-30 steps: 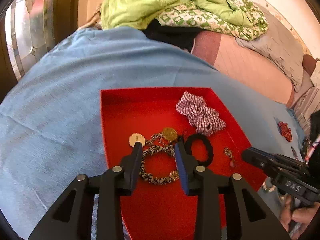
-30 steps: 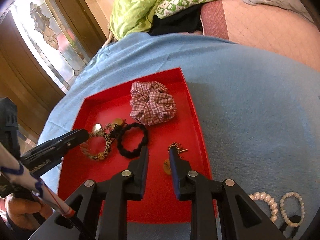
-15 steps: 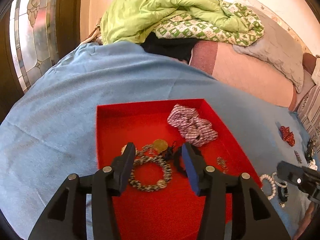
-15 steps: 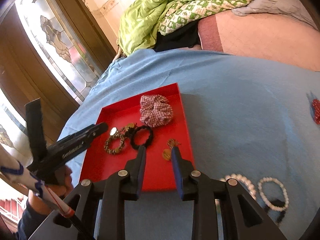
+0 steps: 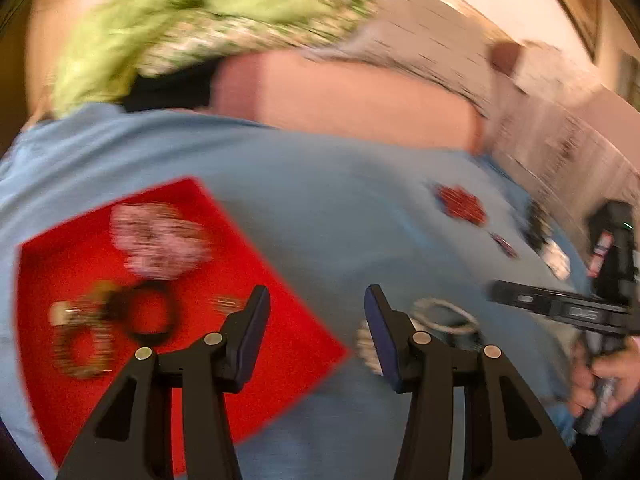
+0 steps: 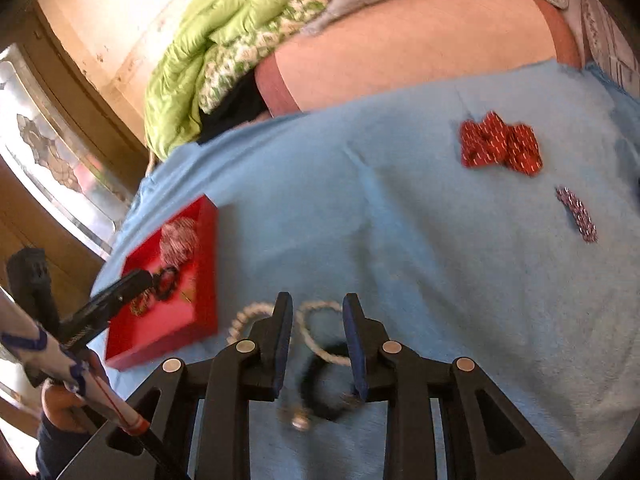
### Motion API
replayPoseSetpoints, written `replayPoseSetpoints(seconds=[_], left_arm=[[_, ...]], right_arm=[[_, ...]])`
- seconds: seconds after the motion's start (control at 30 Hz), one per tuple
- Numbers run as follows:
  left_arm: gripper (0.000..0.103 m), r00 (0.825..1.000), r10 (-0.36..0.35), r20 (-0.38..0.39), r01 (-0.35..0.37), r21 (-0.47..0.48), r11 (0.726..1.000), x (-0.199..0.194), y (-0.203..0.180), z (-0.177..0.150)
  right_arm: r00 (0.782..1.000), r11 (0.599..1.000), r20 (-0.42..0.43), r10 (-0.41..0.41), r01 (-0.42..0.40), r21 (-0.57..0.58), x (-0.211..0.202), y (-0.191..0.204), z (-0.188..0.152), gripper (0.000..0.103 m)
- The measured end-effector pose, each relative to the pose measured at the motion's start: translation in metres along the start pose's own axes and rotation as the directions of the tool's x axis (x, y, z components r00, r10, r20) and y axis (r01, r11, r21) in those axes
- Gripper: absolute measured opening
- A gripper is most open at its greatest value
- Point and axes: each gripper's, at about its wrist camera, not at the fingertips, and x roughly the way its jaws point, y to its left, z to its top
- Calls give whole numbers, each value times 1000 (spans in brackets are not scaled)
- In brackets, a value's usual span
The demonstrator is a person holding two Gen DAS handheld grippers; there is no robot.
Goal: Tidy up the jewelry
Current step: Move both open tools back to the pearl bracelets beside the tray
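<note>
1. I see the red tray (image 6: 200, 320) on the blue cloth (image 6: 400, 220); in it lie a checked scrunchie (image 6: 179, 240), a black hair tie (image 5: 146, 312) and a patterned bracelet (image 5: 82, 344), all blurred in the left view.
2. Just beside the tray, on the cloth, lie two pearl bracelets (image 6: 320, 332) and a dark band (image 6: 324, 396).
3. My right gripper (image 6: 316, 344) is open and empty, its fingers either side of one pearl bracelet; I cannot tell if they touch it.
4. My left gripper (image 5: 316, 328) gapes wide, holding nothing, over the tray's corner.
5. Farther off lie a red bow (image 6: 500, 144) and a small clip (image 6: 578, 214).
</note>
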Motion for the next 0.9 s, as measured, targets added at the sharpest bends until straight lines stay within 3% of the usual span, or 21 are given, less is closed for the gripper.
replayPoseSetpoints(seconds=[0.2, 0.37, 0.4, 0.43, 0.47, 0.53, 0.67, 0.87, 0.9], left_arm=[[48, 988, -101, -116, 117, 142, 983, 26, -42, -11], [48, 975, -110, -193, 153, 223, 963, 35, -58, -24], [48, 971, -118, -207, 165, 228, 960, 37, -59, -26], [48, 969, -119, -216, 169, 232, 958, 38, -61, -27], [48, 969, -113, -222, 165, 237, 957, 40, -62, -28], [48, 965, -114, -237, 173, 244, 954, 44, -66, -30], [48, 961, -116, -251, 184, 266, 946, 52, -78, -33], [48, 968, -11, -252, 105, 361, 927, 72, -99, -47], [40, 970, -8, -243, 98, 362, 927, 72, -100, -46]], right_arm=[[994, 997, -87, -67, 63, -54, 27, -9, 0, 28], [983, 987, -132, -128, 113, -116, 49, -7, -2, 27], [979, 978, -125, -161, 142, -154, 51, -4, -3, 23], [970, 960, -115, -216, 190, -205, 53, 1, -3, 10], [966, 955, -110, -232, 205, -216, 53, 2, -2, 7], [971, 962, -99, -219, 198, -185, 49, -1, 1, 6], [981, 970, 37, -191, 195, -145, 19, -4, 12, 6], [986, 988, 138, -98, 113, -106, -5, -3, 18, 6], [985, 988, 144, -93, 109, -106, -5, 0, 18, 6]])
